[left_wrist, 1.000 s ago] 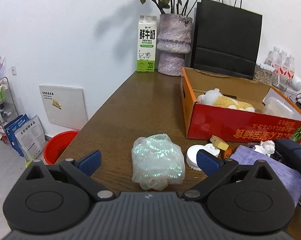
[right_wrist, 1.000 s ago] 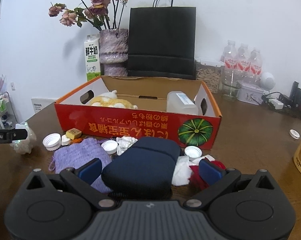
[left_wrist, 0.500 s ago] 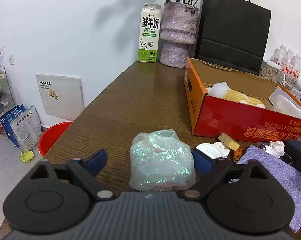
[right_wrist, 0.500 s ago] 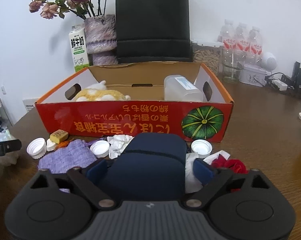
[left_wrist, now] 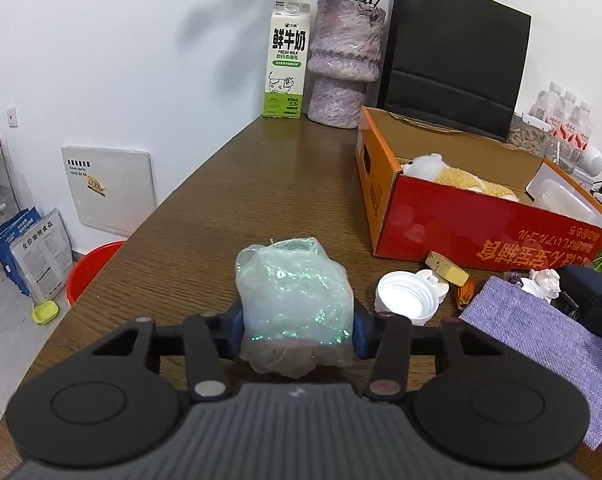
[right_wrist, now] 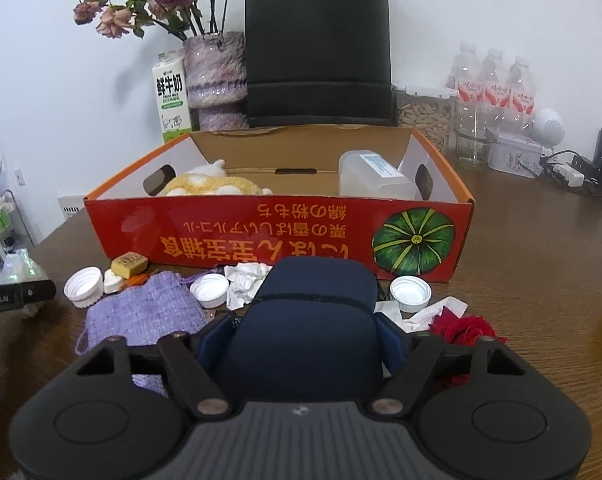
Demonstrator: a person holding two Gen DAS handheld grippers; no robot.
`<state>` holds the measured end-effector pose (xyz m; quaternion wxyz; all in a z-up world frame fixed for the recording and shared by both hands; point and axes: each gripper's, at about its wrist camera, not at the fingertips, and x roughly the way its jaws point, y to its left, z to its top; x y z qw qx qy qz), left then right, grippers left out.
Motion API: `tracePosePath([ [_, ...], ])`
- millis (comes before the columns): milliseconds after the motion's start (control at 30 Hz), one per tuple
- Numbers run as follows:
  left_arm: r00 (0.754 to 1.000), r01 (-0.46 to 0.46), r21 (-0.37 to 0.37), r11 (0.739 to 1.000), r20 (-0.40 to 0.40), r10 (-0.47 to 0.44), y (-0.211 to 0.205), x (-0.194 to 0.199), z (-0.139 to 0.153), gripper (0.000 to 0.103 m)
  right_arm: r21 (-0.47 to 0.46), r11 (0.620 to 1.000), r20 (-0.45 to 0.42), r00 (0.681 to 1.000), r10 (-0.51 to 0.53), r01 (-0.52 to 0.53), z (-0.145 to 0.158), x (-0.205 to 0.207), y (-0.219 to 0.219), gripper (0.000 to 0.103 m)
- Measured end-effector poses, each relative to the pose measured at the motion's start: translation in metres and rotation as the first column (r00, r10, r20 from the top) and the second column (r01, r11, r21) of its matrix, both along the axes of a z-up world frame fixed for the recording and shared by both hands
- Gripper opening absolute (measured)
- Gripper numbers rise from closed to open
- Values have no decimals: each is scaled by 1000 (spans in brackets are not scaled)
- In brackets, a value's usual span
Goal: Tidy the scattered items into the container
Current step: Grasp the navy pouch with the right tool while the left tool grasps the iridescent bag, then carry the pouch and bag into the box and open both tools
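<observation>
The left hand-held gripper (left_wrist: 297, 334) pinches a crinkly, glittery plastic bundle (left_wrist: 295, 300) on the wood-grain desk (left_wrist: 261, 184). The right hand-held gripper (right_wrist: 301, 346) squeezes a soft navy pouch (right_wrist: 305, 320) just before the red cardboard box (right_wrist: 277, 236).

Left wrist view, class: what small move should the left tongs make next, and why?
Probably lift the glittery plastic bag straight up. The left tongs have their pads pressed on both its sides, it appears to sit on the table, and the red box has walls to clear.
</observation>
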<state>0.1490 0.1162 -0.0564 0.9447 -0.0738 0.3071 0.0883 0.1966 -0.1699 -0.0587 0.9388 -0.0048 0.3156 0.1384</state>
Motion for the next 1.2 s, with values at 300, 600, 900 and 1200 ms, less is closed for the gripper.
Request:
tracePosePath([
  [300,1000,-3,-3,1000,10,3,1,-2,-1,49,43,999,38,999,-13,12,6,-10,-7,65],
  [600,998,-29,-1,1000,64,29,1,-10,9,44,59,998,92,996,-6,0,17,-23,-10,64],
  [900,994,12,-39,999,109,-8,-13,-17,30,44,70,998,138,990,-3,-7,32,-27,-13,64],
  [1200,984,96,-20,995,156,-92,-45,-3,64,44,71,997,188,982,24,-38,52,-23,-11,64],
])
